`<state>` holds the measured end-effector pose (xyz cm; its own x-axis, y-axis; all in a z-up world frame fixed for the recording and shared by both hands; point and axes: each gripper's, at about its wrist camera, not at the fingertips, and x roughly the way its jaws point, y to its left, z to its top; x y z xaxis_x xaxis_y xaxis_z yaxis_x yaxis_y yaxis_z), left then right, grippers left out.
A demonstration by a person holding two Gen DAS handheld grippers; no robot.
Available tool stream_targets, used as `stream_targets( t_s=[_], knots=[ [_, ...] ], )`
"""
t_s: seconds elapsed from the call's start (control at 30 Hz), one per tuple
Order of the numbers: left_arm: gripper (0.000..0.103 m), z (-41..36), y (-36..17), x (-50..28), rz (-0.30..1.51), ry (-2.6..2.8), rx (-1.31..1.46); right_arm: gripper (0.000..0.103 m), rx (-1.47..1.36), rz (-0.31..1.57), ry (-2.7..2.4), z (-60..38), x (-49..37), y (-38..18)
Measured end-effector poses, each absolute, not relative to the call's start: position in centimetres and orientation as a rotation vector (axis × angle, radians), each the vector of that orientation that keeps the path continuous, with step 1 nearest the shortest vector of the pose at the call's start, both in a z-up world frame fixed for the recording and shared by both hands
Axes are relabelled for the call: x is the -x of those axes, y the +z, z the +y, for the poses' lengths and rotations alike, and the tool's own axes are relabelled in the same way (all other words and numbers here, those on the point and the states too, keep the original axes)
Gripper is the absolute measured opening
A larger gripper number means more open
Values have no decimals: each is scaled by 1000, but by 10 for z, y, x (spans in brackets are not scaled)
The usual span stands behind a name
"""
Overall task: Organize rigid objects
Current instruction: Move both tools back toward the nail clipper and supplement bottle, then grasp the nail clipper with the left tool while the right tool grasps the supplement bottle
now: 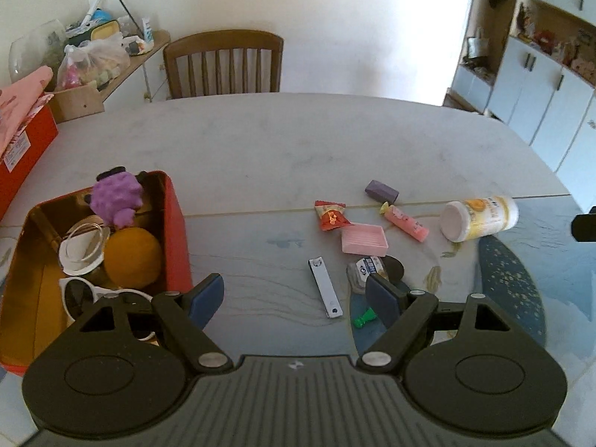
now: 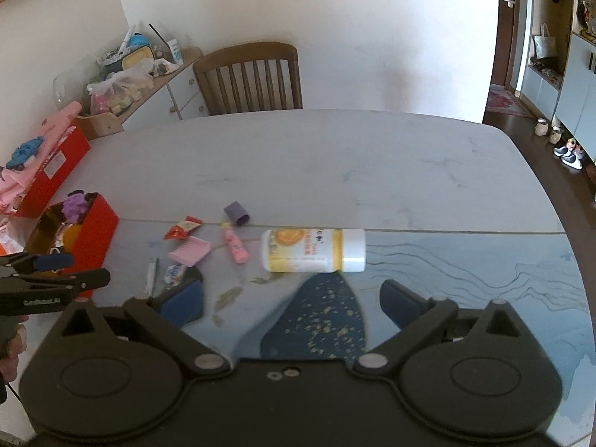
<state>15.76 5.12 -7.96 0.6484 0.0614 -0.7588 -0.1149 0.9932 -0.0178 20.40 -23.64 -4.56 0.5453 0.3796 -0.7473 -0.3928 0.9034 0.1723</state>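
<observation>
A red box [image 1: 175, 223] at the left holds a purple toy [image 1: 117, 197], an orange ball [image 1: 132, 257], white sunglasses and rings. It also shows in the right wrist view [image 2: 98, 231]. My left gripper [image 1: 294, 298] is open and empty just right of the box, above a nail clipper [image 1: 325, 287]. Beyond it lie a small packet [image 1: 367, 266], a pink tray [image 1: 364, 239], a red sachet [image 1: 330, 215], a pink tube [image 1: 406, 221] and a purple block [image 1: 381, 190]. My right gripper [image 2: 290, 301] is open and empty, just short of a yellow-white bottle [image 2: 313, 250] lying on its side.
A wooden chair [image 1: 223, 63] stands at the table's far side. A larger red box with pink cloth [image 1: 22, 138] sits at the far left. A cluttered sideboard [image 1: 100, 56] is behind it. White cabinets [image 1: 551, 85] stand at the right.
</observation>
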Motion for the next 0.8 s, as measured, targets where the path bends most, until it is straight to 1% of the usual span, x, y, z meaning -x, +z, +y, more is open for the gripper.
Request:
stream_targets(
  t_s=[0.3, 0.4, 0.47, 0.6, 0.73, 0.8],
  knots=[
    [83, 42, -105, -187, 887, 195, 62, 102, 98, 870, 529, -226, -237, -62],
    [83, 43, -112, -193, 903, 215, 64, 102, 273, 800, 630, -211, -243, -63],
    [83, 44, -117, -197, 916, 236, 68, 102, 375, 786, 693, -204, -249, -67],
    [83, 46, -123, -202, 927, 265, 68, 102, 476, 838, 797, -192, -268, -80],
    [83, 42, -126, -207, 931, 260, 66, 102, 556, 848, 846, -184, -279, -92],
    [83, 39, -127, -209, 934, 273, 50, 99, 589, 847, 866, -183, -282, -97]
  ],
)
